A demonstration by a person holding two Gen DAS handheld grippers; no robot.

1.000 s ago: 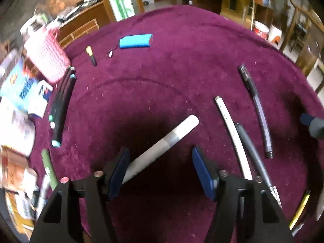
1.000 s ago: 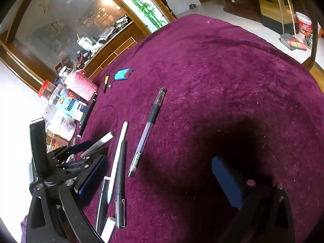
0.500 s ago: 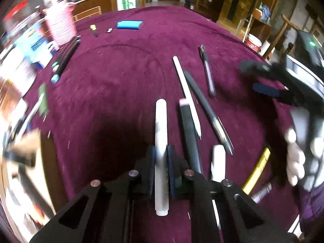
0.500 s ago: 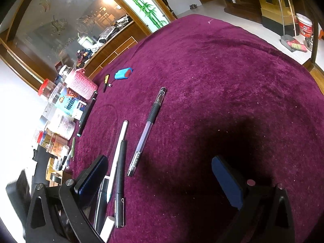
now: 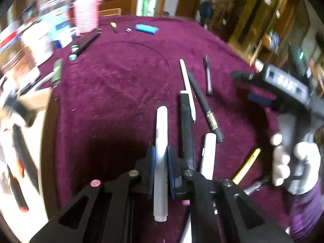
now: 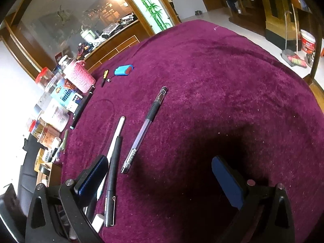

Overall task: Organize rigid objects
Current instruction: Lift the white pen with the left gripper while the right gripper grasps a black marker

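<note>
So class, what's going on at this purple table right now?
A person is sorting pens on a purple cloth-covered table. The left tongs are shut on a white marker, holding it beside a row of pens already lined up side by side: a black marker, a slim white pen and a black pen. The right tongs are open and holding nothing, just right of that row, near a clear gel pen.

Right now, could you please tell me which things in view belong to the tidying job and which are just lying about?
Job in hand:
- grey marker, clamped in the left gripper
- row of pens: black marker, white pen, black pen, clear gel pen
- right gripper, jaws wide apart

Lying about:
- blue battery pack
- pink knitted bottle
- jars
</note>
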